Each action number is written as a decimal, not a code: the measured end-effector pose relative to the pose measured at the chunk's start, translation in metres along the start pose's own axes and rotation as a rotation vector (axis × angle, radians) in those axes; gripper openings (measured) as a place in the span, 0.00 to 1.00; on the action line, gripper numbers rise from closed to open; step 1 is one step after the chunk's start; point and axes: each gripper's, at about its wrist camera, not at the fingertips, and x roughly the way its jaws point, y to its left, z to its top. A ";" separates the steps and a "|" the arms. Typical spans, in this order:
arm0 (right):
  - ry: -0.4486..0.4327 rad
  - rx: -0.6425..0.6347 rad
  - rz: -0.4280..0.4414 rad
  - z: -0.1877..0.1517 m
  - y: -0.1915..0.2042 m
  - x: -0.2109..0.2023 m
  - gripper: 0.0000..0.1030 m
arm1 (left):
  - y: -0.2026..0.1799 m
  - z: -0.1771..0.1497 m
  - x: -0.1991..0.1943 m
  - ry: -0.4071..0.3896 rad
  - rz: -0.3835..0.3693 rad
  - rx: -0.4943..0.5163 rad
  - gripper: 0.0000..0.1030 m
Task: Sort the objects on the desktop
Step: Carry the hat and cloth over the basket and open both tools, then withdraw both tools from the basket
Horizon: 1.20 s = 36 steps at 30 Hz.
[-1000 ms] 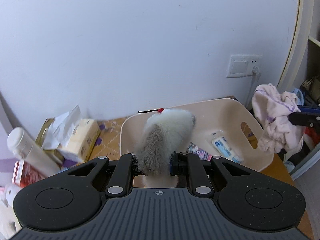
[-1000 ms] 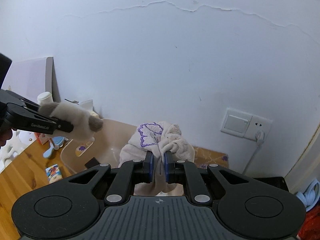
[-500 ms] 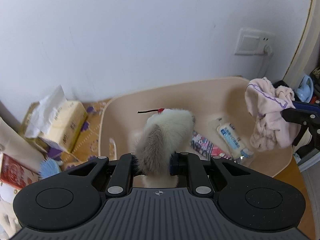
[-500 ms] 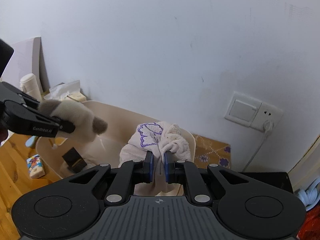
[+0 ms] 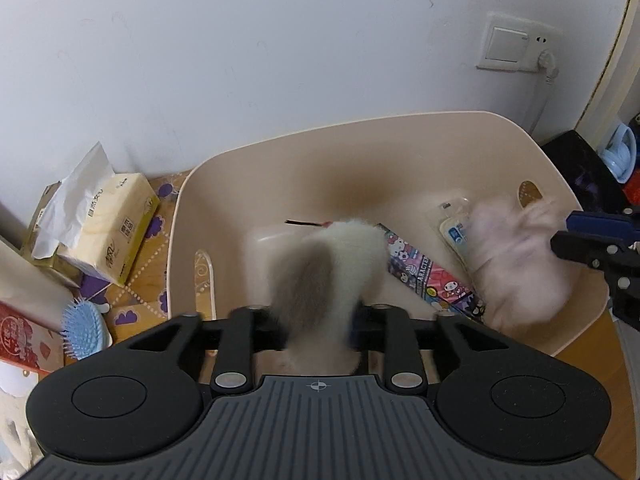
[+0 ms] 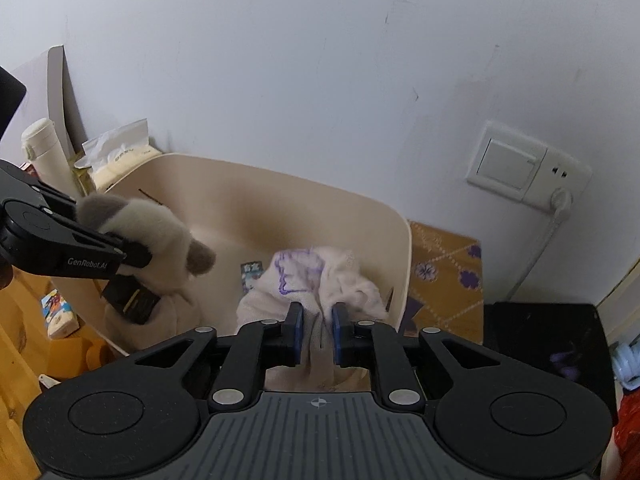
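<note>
My left gripper [image 5: 318,320] is over a beige plastic basin [image 5: 360,148] with a grey-and-white plush toy [image 5: 320,272] between its jaws; the jaws stand wider than before and the toy looks blurred. My right gripper [image 6: 317,332] is over the basin's right side [image 6: 402,240], jaws parted a little around a pink cloth with purple stitching [image 6: 320,280]. The cloth [image 5: 520,264] shows blurred in the left wrist view, by the right gripper's fingers [image 5: 592,240]. The left gripper and toy [image 6: 156,232] show at the left of the right wrist view.
In the basin lie a cartoon-printed pack [image 5: 424,272], a small tube pack [image 5: 456,232] and a black box [image 6: 132,300]. Left of the basin are a tissue pack [image 5: 112,224], a blue hairbrush [image 5: 86,332], a red box [image 5: 20,332] and a white bottle [image 6: 44,148]. A wall socket [image 6: 524,168] is behind.
Both grippers have come down and forward over the basin. Both pairs of jaws have widened; the cloth and the toy are blurred and sit lower in the basin.
</note>
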 end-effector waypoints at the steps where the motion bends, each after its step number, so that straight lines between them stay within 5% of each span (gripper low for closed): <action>1: -0.002 0.004 0.008 -0.001 0.000 -0.001 0.29 | 0.000 0.000 -0.001 -0.002 0.003 0.002 0.42; 6: -0.016 -0.002 0.012 0.001 0.005 -0.009 0.54 | -0.001 -0.001 -0.012 -0.031 0.036 -0.008 0.65; 14: -0.052 0.032 -0.004 0.001 0.011 -0.027 0.94 | 0.004 -0.006 -0.033 -0.045 0.019 -0.043 0.67; 20: -0.071 0.055 -0.003 -0.001 0.013 -0.044 1.00 | 0.006 -0.016 -0.058 -0.084 0.019 -0.065 0.78; 36: 0.015 0.056 -0.015 -0.063 0.009 -0.072 1.00 | 0.007 -0.075 -0.089 -0.035 -0.002 -0.098 0.79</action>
